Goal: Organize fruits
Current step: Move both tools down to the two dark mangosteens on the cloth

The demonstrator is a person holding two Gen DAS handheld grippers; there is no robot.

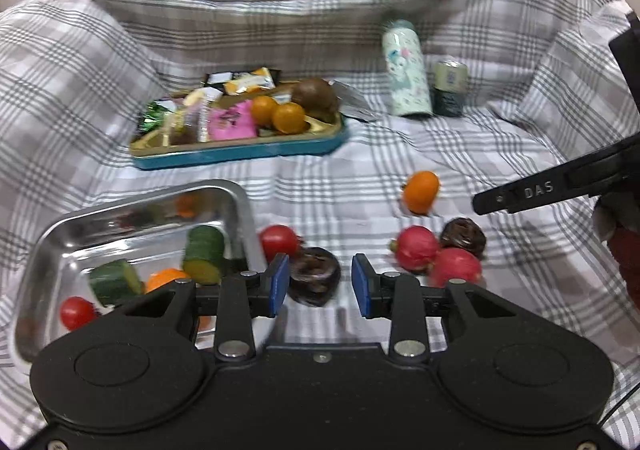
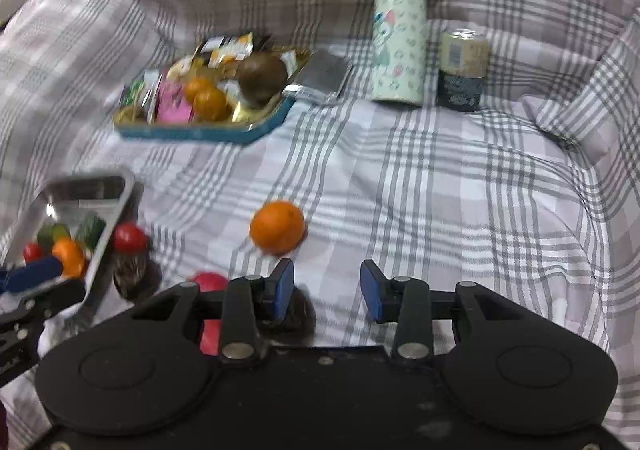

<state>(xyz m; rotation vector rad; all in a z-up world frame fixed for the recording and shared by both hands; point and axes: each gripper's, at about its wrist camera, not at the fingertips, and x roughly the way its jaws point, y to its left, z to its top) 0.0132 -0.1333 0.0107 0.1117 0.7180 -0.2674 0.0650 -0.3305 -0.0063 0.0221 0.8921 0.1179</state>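
Note:
My left gripper (image 1: 320,286) is open and empty, its jaws either side of a dark wrinkled fruit (image 1: 314,276) on the checked cloth. A red tomato (image 1: 279,242) lies beside the steel tray (image 1: 236,194), which holds cucumber pieces (image 1: 204,254), a tomato (image 1: 77,312) and an orange piece (image 1: 166,277). Two red fruits (image 1: 416,248) and another dark fruit (image 1: 463,236) lie to the right, with an orange (image 1: 420,191) beyond. My right gripper (image 2: 326,292) is open and empty, just short of the orange (image 2: 277,226); a dark fruit (image 2: 296,314) sits by its left finger.
A blue tray (image 1: 240,154) of snacks, small oranges and a brown fruit stands at the back, also in the right wrist view (image 2: 200,132). A patterned bottle (image 2: 398,42) and a can (image 2: 462,70) stand at the back right. Folds of cloth rise all around.

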